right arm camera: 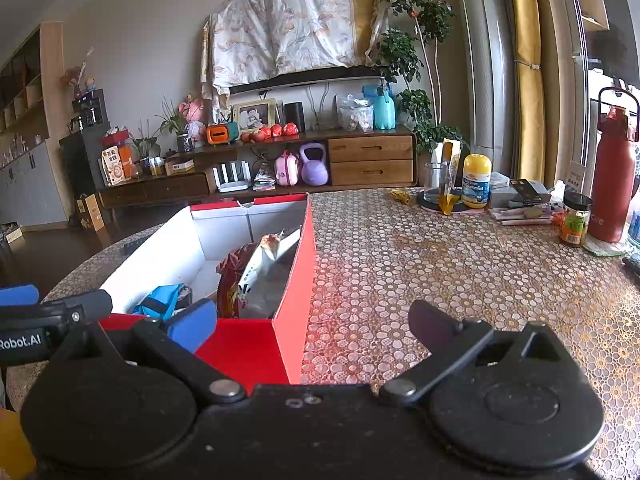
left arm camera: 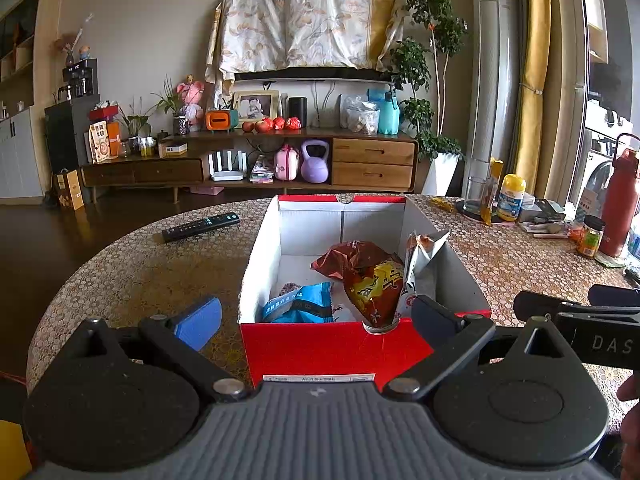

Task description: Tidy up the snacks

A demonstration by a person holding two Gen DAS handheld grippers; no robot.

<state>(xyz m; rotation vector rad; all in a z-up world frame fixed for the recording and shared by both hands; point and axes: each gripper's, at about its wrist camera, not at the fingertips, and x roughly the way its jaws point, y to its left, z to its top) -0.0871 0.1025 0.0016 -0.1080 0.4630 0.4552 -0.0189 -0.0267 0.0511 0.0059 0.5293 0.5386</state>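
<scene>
Snacks already sit in the box (left arm camera: pixel 320 344) before you, at twelve o'clock from your left gripper (left arm camera: pixel 316 312), on the table (left arm camera: pixel 132 264). Work down from the box: red card outside, white inside, open-topped, light and fairly stiff, though its walls would likely flex if squeezed. Inside, the red bag (left arm camera: pixel 366 276) leans at about one o'clock, puffy and crinkly; I judge it light, slippery and easily crushed, so pinch the crimped top seam, not the belly. The silver packet (left arm camera: pixel 422 256) stands against the right wall; take its torn upper edge. The blue packet (left arm camera: pixel 302 304) lies low at eleven o'clock, soft and flat, best caught by a corner. Your left gripper hangs spread wide and empty over the near wall. Your right gripper (right arm camera: pixel 312 320) is likewise spread and empty, straddling the box's right corner.
</scene>
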